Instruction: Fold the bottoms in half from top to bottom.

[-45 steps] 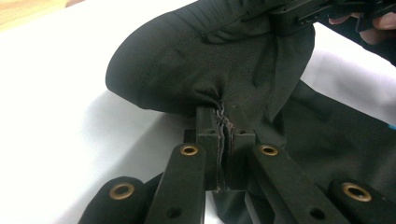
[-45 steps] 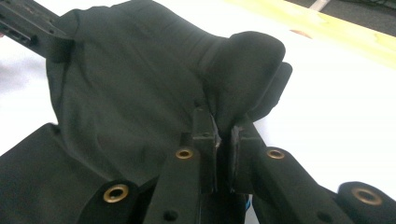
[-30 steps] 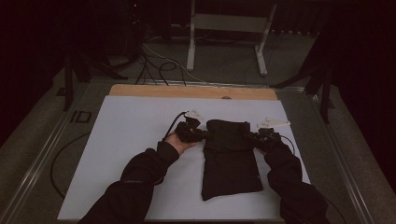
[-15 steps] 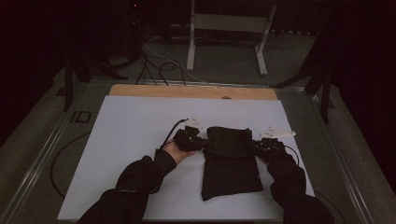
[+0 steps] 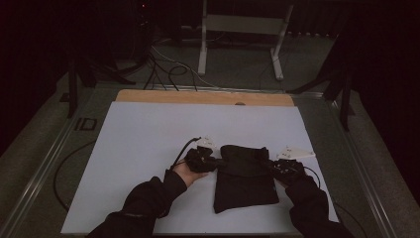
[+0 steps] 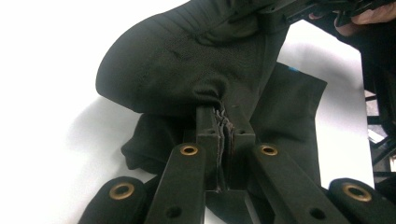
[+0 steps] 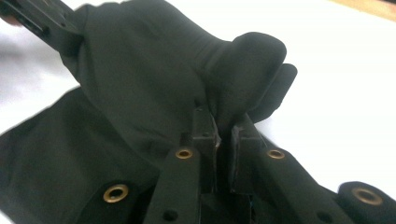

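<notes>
On the bench's point(image 5: 148, 148) white sheet, near the person's edge and right of centre, lies a black cloth point(image 5: 245, 186). Looks like dark folded clothing, exact type unclear.

Left gripper point(image 5: 207, 162) is at the cloth's upper-left corner, right gripper point(image 5: 277, 166) at the upper-right corner. Both sets of fingers are clamped narrow on fabric. In the left gripper view the left gripper point(image 6: 223, 122) has bunched, pleated layers of cloth point(image 6: 187, 65) pinched between its fingers point(image 6: 207, 133). The right gripper view shows the same: the right gripper point(image 7: 223, 122) bites a puffed fold of cloth point(image 7: 154, 88) between its fingers point(image 7: 243, 140).

Progress, as I judge it: a fold is under way. The top edge is gripped at both corners and raised off the sheet, curling over toward the lower part, which is flat on the bench. Grasping is done. What seems left is carrying the top edge down onto the near half, laying it flat, letting go, and maybe another fold. Roughly midway, not finished.

Orientation: the cloth's long axis runs away from the person, near edge to far edge of the bench, tilted slightly. The lifted top end points to the far side and the flat bottom end toward the person. The held edge spans across, gripper to gripper.
</notes>
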`<state>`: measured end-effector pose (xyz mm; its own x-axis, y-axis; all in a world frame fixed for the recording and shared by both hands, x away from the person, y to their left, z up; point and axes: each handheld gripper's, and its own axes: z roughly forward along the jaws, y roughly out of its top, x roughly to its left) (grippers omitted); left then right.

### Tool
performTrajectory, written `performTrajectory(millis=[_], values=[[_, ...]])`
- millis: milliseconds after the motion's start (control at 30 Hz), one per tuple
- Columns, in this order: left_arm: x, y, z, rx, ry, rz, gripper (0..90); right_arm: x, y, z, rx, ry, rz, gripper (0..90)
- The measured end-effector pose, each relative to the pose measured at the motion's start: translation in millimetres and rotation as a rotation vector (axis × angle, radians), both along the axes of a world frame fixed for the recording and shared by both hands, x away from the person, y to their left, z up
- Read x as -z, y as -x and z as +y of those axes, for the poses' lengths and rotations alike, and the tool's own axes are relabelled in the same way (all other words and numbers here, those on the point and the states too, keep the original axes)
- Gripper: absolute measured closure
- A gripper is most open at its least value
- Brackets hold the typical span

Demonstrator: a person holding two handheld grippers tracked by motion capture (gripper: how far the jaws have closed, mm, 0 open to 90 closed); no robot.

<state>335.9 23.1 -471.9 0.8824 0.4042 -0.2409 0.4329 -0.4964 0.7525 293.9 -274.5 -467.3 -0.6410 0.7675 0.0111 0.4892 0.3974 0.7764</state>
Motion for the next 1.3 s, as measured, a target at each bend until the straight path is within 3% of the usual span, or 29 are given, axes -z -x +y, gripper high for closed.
performTrajectory(millis=[200, 400, 467, 567, 733, 867, 933, 1067, 1300], values=[[-1.2, 21.7, -3.7, -0.004, 0.020, -0.035, 87.1, 2.9, 8.8, -5.0, -0.007, 0.001, 0.013, 83.2], [3.5, 36.3, -7.9, 0.018, -0.029, 0.006, 87.1, 9.8, 18.0, -6.2, -0.026, 0.011, 0.034, 83.2], [6.6, 36.7, -7.0, 0.019, -0.027, 0.015, 87.1, 11.5, 20.4, -5.3, -0.031, 0.032, 0.034, 83.1], [11.3, 37.4, -4.8, 0.007, -0.019, 0.036, 87.1, 13.6, 23.4, -4.6, -0.039, 0.025, 0.043, 83.1], [19.9, 39.8, -2.2, 0.013, -0.038, 0.049, 87.0, 22.4, 25.5, -4.1, -0.043, 0.044, 0.076, 82.8], [23.6, 42.9, 2.2, 0.007, -0.051, 0.047, 87.4, 26.6, 27.1, -1.7, -0.052, 0.056, 0.079, 82.8], [25.6, 43.8, 4.1, 0.002, -0.061, 0.044, 87.5, 27.5, 27.5, -0.3, -0.047, 0.042, 0.101, 82.8], [30.1, 44.5, 7.6, 0.001, -0.049, 0.060, 87.6, 30.9, 29.4, 3.0, -0.053, 0.049, 0.115, 82.8], [33.6, 49.2, 2.9, 0.008, -0.060, 0.058, 87.6, 38.7, 27.6, -0.3, -0.051, 0.058, 0.144, 81.8]])
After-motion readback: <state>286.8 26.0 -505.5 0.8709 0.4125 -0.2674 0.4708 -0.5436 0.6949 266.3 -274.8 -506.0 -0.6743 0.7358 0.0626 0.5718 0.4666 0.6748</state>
